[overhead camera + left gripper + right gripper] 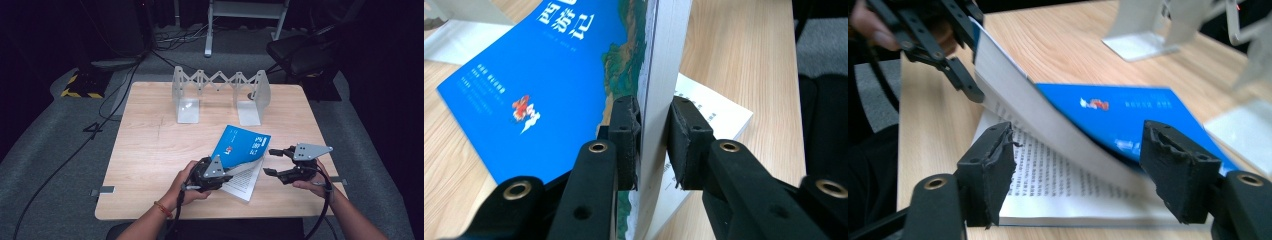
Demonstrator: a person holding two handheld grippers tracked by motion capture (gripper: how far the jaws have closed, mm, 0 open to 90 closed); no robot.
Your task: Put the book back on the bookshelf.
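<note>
**Left gripper lifts the front half of a blue book while the right gripper waits open**

The left hand (186, 186) comes in from the bottom edge of the high view, its forearm angled up and to the right, a red band at the wrist. It holds the left gripper (227, 172) low over the table (150, 150), pointing right toward the book (241, 150). The jaws are pressed onto a thick sheaf of pages plus the front cover, with 1 pad on each side of the raised block of paper.

The right hand (312, 184) sits at the book's right side, gripping the right gripper (270, 161), which points left at the book. Its jaws are spread wide with nothing between the pads; in the right gripper view the open pages lie just beyond them.

The book is a paperback with a bright blue cover, white lettering and a small red and white figure. It lies near the front middle of the table, well apart from the folding grey bookend rack (220, 95) at the back. The lower pages lie flat, printed text showing, while the pinched part curves upward. Its long axis runs diagonally, from the near edge up and leftward toward the rack.
</note>
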